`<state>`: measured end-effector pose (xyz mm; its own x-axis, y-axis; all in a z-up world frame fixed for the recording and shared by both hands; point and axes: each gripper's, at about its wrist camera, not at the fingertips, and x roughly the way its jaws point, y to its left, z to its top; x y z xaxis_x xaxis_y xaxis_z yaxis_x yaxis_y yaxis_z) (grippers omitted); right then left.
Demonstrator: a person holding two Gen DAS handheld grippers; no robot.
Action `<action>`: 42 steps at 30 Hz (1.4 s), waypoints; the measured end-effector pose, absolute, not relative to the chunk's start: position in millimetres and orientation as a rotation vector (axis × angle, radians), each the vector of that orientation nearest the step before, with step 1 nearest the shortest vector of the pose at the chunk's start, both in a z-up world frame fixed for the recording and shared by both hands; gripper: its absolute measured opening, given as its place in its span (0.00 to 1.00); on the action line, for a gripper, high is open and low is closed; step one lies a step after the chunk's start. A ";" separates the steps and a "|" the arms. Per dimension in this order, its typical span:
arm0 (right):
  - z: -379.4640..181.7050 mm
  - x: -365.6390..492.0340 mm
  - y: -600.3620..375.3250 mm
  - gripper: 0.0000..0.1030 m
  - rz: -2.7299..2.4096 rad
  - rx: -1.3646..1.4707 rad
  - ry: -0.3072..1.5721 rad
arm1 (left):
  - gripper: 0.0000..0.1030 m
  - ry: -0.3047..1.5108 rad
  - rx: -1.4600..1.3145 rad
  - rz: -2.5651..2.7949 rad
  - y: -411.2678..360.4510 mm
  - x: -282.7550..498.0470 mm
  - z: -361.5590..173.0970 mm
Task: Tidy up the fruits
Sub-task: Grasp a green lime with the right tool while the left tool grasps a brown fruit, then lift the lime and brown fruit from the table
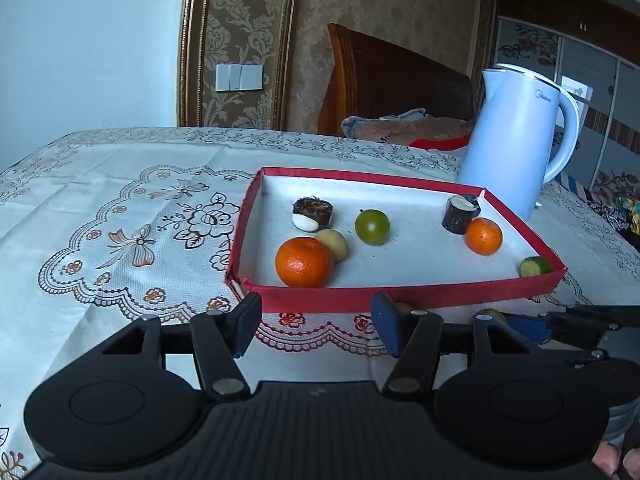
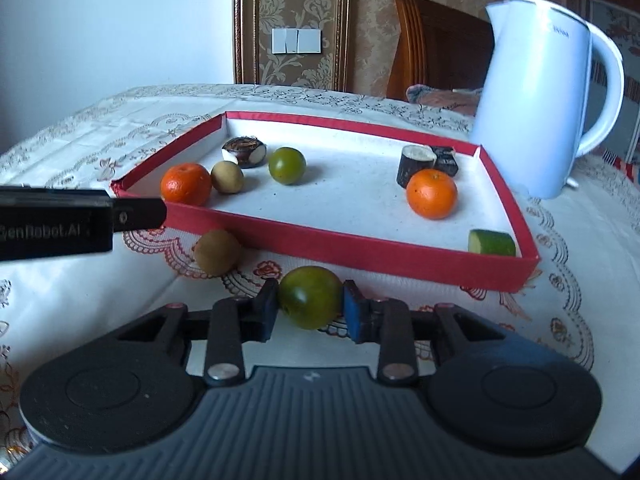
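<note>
Gripping a green fruit [image 2: 310, 297] just outside the red tray [image 2: 360, 242].
Right gripper [image 2: 309, 308] pads pinch it on the cloth; left gripper [image 1: 314, 326] gapes empty near the tray's front wall. Next, likely: lift over the rim, release on bare floor; a brown fruit [image 2: 217, 252] waits alongside.

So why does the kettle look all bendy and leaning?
In the right wrist view the fisheye lens curves things near the edges, so the kettle leans and looks a little soft; in the left wrist view the kettle also leans, and the corners go dark.
</note>
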<state>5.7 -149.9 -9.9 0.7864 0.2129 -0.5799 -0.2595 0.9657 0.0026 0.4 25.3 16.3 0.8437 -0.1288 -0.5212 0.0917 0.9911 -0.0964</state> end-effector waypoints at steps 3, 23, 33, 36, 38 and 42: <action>-9.4 3.8 -154.1 0.30 0.228 -0.065 0.606 | 0.58 0.561 -0.043 -0.135 18.1 0.1 14.6; -9.4 4.1 -185.3 0.31 0.097 0.028 0.593 | 0.69 0.603 0.053 -0.159 -17.3 14.6 2.8; -10.7 5.9 -185.7 0.31 0.093 0.031 0.605 | 0.69 0.642 0.039 -0.166 -20.8 21.9 -1.5; -11.0 6.3 -185.5 0.31 0.092 0.028 0.607 | 0.69 0.657 0.053 -0.161 -23.5 24.6 -3.5; -11.3 6.5 -185.2 0.31 0.091 0.025 0.607 | 0.70 0.665 0.049 -0.163 -23.1 25.6 -4.7; -11.7 6.5 -183.8 0.31 0.089 0.016 0.607 | 0.69 0.662 0.050 -0.163 -22.9 25.5 -4.6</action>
<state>6.5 -183.8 -11.7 0.8177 0.0880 -0.5689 -0.0786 0.9961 0.0411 25.5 -22.9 -4.6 0.7767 -0.1347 -0.6153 0.1668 0.9860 -0.0053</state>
